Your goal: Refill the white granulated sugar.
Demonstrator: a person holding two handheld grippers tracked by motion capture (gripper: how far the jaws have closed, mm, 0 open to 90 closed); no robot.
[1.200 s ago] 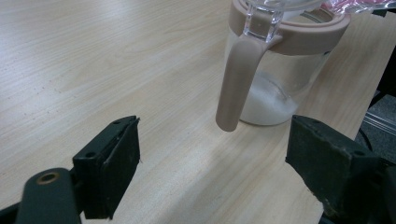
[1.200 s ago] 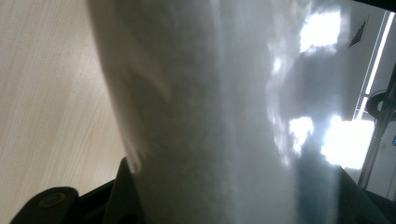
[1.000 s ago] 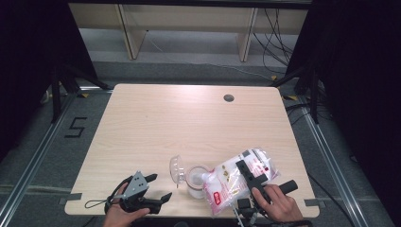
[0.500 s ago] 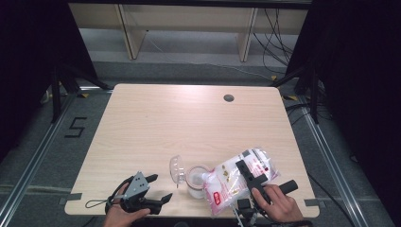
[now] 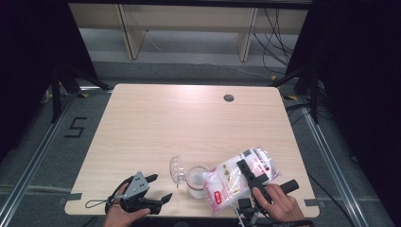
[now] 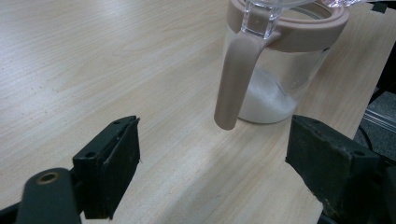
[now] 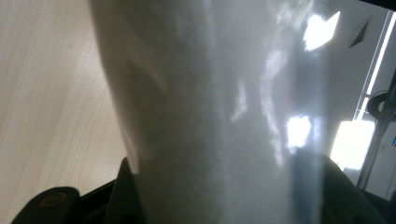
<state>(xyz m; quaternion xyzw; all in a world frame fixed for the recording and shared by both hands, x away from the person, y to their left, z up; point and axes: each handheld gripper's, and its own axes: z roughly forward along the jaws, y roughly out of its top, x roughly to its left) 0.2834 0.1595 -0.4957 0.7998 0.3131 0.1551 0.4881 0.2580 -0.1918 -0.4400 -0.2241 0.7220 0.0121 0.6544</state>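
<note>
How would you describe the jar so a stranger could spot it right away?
Look at the near edge of the wooden table, between the two grippers. The clear jar stands beside the tilted plastic bag; it alone has a pink rim and handle, with white powder inside.

One bench is carrying one clear jar and one plastic bag. Two grippers are operating: one left gripper, one right gripper.
</note>
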